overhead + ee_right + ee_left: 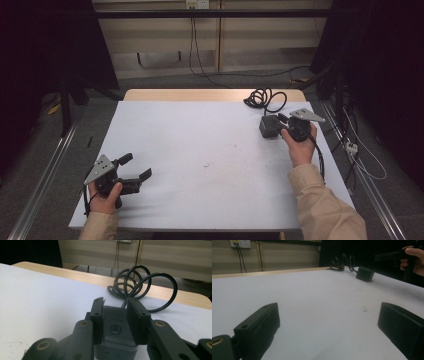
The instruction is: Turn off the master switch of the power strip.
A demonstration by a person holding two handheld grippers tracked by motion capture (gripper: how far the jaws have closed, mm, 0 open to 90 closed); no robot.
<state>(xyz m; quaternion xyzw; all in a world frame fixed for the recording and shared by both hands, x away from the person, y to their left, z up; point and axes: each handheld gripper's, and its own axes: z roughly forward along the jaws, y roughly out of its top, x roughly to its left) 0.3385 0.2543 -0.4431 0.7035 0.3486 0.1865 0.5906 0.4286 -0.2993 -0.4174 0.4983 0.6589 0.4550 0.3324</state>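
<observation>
Where white sheet (200, 160) ends, bare wooden table (200, 94) edge meets grey floor (150, 82).

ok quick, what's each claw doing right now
left claw: open, holding nothing, above the white table.
right claw: shut on the dark power adapter, one pad on each side.
</observation>
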